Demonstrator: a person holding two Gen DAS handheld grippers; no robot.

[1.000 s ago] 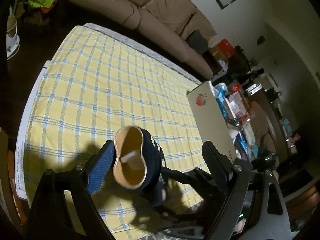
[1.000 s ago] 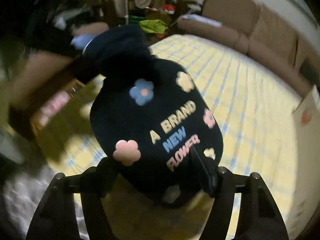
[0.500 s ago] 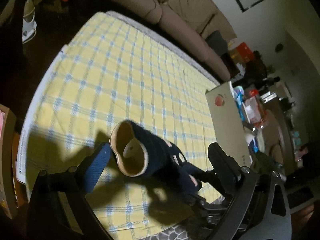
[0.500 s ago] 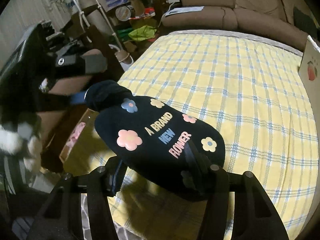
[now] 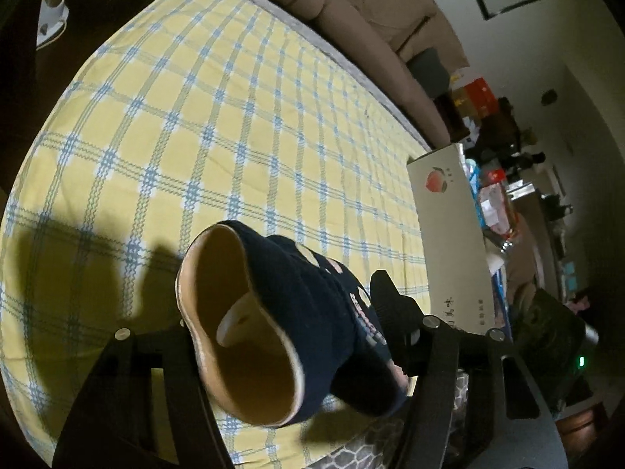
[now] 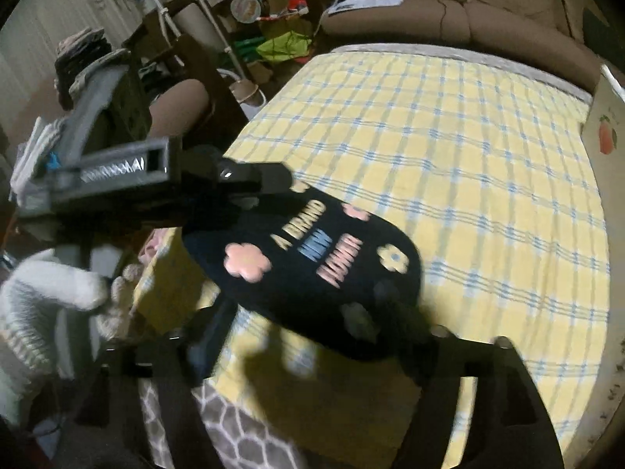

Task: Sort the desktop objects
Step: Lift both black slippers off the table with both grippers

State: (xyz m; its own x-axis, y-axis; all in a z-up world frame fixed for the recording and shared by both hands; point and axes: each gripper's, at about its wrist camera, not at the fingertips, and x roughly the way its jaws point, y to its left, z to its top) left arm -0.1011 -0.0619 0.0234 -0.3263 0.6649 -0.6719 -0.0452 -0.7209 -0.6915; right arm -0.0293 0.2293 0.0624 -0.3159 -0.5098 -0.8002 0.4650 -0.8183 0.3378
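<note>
A navy slipper [image 5: 312, 289] with pastel flowers and a tan lining hangs just above the yellow checked cloth [image 5: 234, 117]. My left gripper [image 5: 281, 301] is closing on its heel end: one finger presses the navy upper, the other is hidden behind the sole. The right wrist view shows the same slipper [image 6: 312, 258] with the left gripper [image 6: 242, 191] clamped on its far end. My right gripper [image 6: 304, 305] is opening around the toe. Its left finger stands apart from the slipper and its right finger is still close against the fabric.
A white box with a peach print [image 5: 449, 242] stands at the cloth's right edge, cluttered items behind it. A brown sofa [image 6: 468, 0] runs along the far side. A hand in a white sleeve [image 6: 47, 297] holds the left gripper. A grey patterned mat [image 6: 218, 422] lies at the near edge.
The left gripper has sunk and its jaws have narrowed onto the slipper's heel end. The right gripper's jaws have widened off the toe. The slipper now lies flatter and lower over the cloth.
</note>
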